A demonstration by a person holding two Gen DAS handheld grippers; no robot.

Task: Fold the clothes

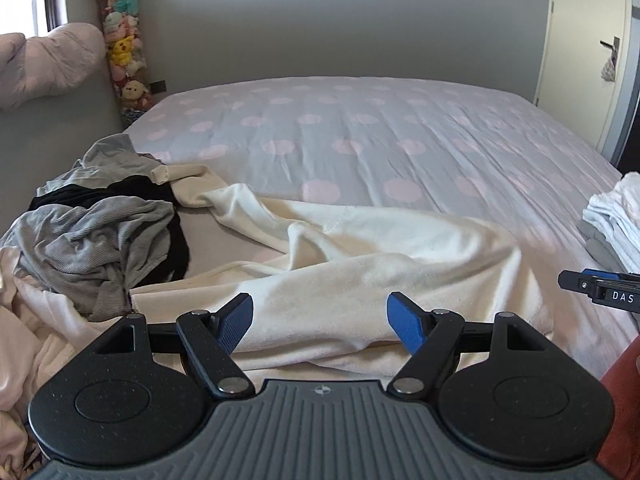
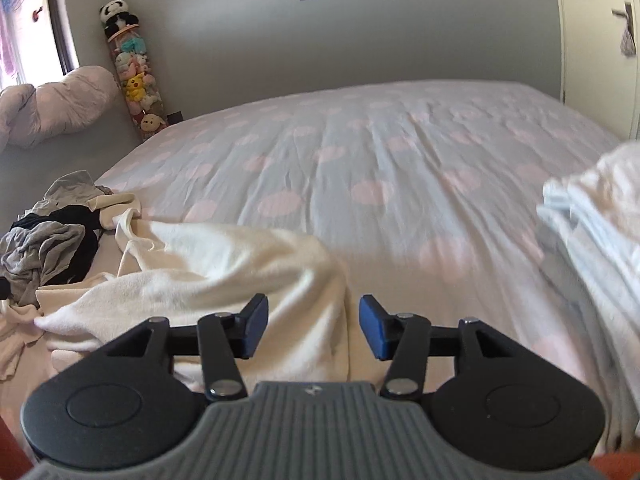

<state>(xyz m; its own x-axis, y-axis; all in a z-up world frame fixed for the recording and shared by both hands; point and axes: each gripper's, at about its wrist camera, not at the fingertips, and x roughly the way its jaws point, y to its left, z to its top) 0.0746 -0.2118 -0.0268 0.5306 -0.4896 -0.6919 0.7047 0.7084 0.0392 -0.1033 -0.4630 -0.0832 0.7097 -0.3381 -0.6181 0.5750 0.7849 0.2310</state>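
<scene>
Left gripper (image 1: 320, 322) wide open, nothing between the pads, hovering over the near hem of the cream garment (image 1: 360, 264). Right gripper (image 2: 314, 326) also apart, roughly halfway, empty, poised at that garment's right edge (image 2: 240, 264).

Cream garment sprawled crumpled across the near side of the bed (image 1: 380, 132), one sleeve trailing toward the unsorted pile of grey and black clothes (image 1: 92, 232) at left. Folded white stack (image 1: 616, 216) off to the right, blurred in the right wrist view, so layer count unclear.

Step in hand, probably: garment just laid out, not yet flattened or folded. Next move calls for pinching two corners or the hem, pulling taut, smoothing flat before the first fold. Loose fabric likely to bunch unless both grips land on edges.
</scene>
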